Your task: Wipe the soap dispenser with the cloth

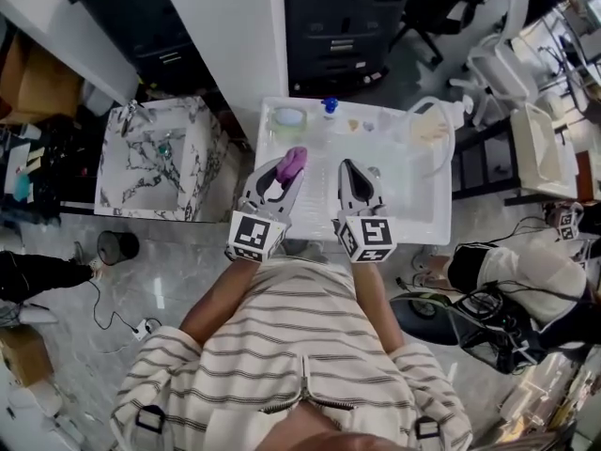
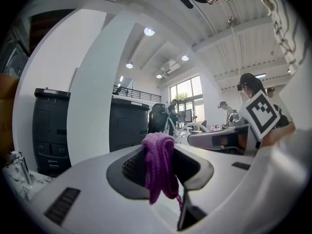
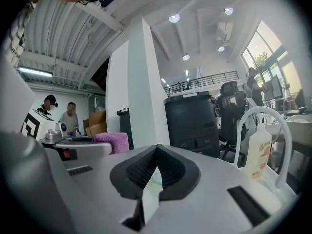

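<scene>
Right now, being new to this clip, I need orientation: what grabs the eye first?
The purple cloth pinched in the left tongs stands out above the white table. Beside it, the right tongs are shut and empty; the soap dispenser stands off to their right.

Purple cloth (image 2: 159, 165) bunched, pinched in left tongs (image 1: 283, 177) — pale soap dispenser (image 3: 257, 152) upright, off right.

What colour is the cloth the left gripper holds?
The cloth is purple, clearest in the left gripper view.
</scene>
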`<state>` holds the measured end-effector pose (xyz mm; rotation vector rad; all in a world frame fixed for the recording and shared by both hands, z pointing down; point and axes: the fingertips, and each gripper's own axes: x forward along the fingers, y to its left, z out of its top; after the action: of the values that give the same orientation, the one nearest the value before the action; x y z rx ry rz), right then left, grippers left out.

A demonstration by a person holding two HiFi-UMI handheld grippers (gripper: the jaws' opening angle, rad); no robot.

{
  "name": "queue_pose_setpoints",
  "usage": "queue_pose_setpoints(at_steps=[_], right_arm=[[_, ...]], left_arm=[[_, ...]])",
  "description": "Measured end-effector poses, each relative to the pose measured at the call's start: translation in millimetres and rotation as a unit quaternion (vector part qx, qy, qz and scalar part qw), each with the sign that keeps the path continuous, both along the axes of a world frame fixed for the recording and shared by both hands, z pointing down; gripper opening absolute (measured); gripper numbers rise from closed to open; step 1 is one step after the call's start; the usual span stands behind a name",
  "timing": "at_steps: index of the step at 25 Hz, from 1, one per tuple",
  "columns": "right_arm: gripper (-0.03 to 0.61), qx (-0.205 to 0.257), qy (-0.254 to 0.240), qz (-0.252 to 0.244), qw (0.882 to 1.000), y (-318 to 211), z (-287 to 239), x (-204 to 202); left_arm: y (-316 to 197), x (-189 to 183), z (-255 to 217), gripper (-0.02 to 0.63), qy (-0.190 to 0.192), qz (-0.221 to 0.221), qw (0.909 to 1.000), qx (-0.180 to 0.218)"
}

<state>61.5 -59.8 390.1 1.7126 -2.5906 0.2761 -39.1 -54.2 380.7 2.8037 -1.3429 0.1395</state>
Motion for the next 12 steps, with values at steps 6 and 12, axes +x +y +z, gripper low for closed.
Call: queue_pose_setpoints(at_steps=[6,12], right_arm=[[0.005,0.009,-0.005,0.012,1.0,2,-2,8],[0.005,0.007,-0.012,0.025,1.0,1,-1,17]], left_arm=[[-4,3,0,0.129,0.005,0.001,1.0,0.003],[-7,5,1,0.129,0.004,0.003,1.0,0.005]])
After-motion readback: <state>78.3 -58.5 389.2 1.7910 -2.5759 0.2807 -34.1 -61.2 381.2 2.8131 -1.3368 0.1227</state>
